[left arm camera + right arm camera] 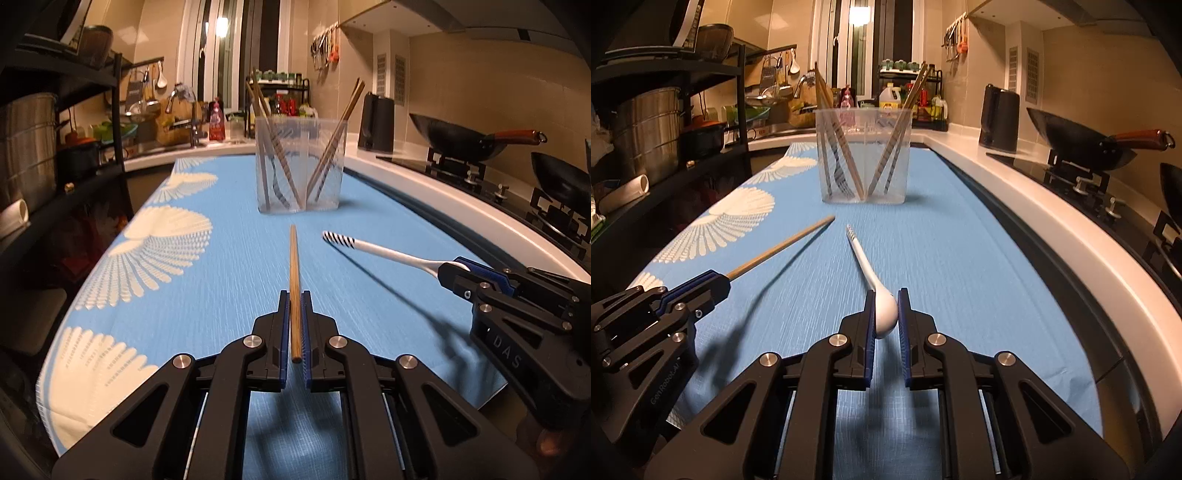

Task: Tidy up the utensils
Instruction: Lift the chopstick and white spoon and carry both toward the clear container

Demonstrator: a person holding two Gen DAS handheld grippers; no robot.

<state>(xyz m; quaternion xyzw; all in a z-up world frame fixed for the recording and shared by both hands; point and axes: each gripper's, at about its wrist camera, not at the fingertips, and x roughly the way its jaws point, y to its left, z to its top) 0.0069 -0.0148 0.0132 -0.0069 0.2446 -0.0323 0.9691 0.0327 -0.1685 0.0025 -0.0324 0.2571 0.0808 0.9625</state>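
Two claws hover above the blue-clothed desk (229, 266), each clenched on one utensil — the left claw (294, 295) pinches a wooden chopstick (294, 266), the right claw (886, 293) grips a white spoon (882, 306) by its bowl. Both utensils point toward the clear divided holder (864, 155) ahead, which contains more chopsticks.
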